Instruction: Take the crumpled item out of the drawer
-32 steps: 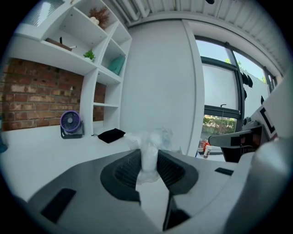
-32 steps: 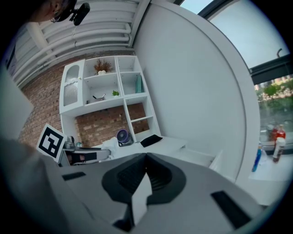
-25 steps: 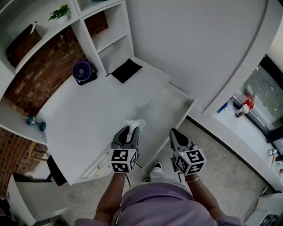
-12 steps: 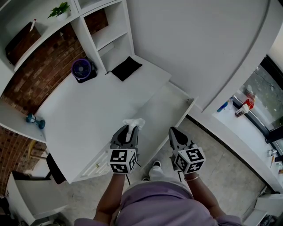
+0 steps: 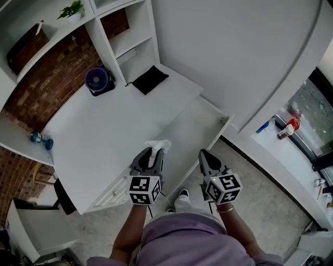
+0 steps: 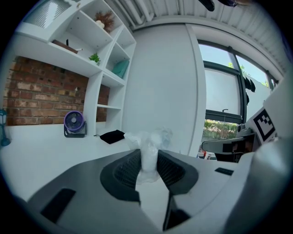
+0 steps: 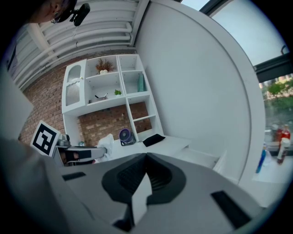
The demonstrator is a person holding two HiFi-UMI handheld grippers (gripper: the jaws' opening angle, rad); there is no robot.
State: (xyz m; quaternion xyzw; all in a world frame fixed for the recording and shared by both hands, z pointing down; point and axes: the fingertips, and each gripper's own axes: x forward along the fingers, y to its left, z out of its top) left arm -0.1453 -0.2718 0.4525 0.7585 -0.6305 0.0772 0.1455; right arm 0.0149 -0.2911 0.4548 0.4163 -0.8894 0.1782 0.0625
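The crumpled item (image 5: 158,145) is a wad of thin white plastic, and my left gripper (image 5: 155,151) is shut on it, holding it above the front part of the white desk (image 5: 93,135). In the left gripper view the wad (image 6: 149,145) sticks up between the two dark pads (image 6: 170,169). The white drawer (image 5: 223,121) stands pulled out at the desk's right end, and its bare floor shows. My right gripper (image 5: 204,156) hovers beside the drawer's near end with its jaws shut on nothing. In its own view, that gripper (image 7: 146,157) shows its pads meeting.
A purple fan (image 5: 97,80) and a black pouch (image 5: 149,79) sit at the back of the desk, below white shelves with a small plant (image 5: 73,10). A blue object (image 5: 40,140) lies on a side ledge. Bottles (image 5: 286,127) stand on a counter to the right.
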